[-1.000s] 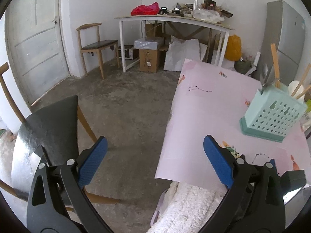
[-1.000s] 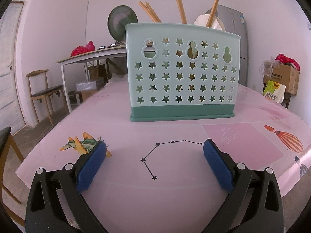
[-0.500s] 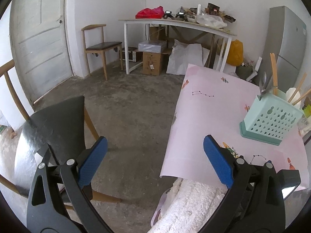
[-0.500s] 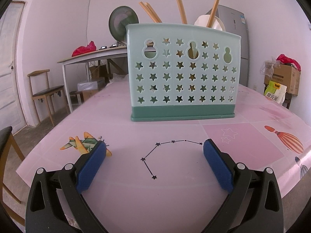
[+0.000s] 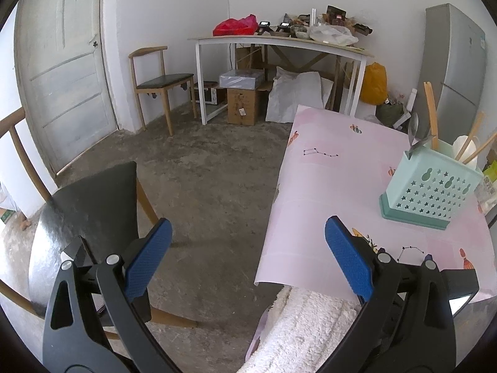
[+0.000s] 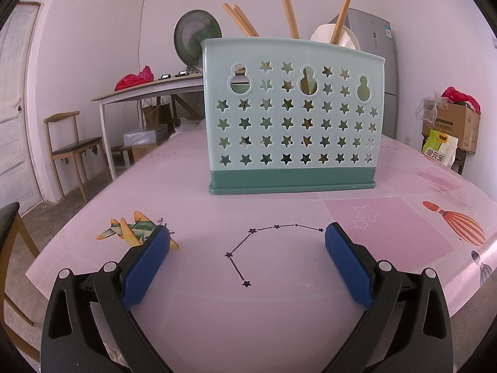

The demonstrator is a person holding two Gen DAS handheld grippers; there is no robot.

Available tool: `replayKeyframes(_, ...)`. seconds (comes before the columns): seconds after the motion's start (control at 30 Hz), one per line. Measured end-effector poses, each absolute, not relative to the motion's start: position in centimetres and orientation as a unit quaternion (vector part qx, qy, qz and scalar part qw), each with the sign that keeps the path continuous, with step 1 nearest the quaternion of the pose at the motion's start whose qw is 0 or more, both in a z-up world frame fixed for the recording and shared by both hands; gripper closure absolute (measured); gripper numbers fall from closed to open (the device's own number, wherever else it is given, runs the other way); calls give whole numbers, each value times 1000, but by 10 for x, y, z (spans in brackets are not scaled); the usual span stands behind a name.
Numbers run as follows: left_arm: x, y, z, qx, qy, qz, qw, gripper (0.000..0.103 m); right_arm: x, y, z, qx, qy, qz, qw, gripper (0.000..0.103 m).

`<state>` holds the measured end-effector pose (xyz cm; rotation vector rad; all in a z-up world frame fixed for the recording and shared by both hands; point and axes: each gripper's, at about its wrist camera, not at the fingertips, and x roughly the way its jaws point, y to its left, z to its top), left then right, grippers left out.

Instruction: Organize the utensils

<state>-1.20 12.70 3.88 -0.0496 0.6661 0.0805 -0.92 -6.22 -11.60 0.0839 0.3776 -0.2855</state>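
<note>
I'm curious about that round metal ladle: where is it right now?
In the right wrist view, the ladle stands at the left end of the green utensil holder, beside the wooden chopsticks.

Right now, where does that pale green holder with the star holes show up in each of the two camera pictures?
Left wrist view: utensil holder at the right edge, on the pink table.
Right wrist view: utensil holder upper centre, straight ahead.
Shared landmark: the red bag on the white side table.

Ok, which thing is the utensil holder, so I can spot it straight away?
On the pink table, straight beyond the right gripper, stands the utensil holder. It is a pale mint basket with star cut-outs and a darker green base, wooden chopsticks sticking up from it.
</note>
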Motion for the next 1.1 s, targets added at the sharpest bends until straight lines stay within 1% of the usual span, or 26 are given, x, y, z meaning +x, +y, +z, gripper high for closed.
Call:
replayKeyframes(0.77,-11,125,37,-23,330,41,943,8,-10,-62,-116,41,186,-141,971,6)
replayKeyframes(1.0,-11,137,61,-2,311,44,949,8,-10,-62,-116,42,187,-142,971,6)
replayKeyframes(1.1,-12,145,63,-13,306,63,950,8,-10,-62,-116,41,187,-141,971,6)
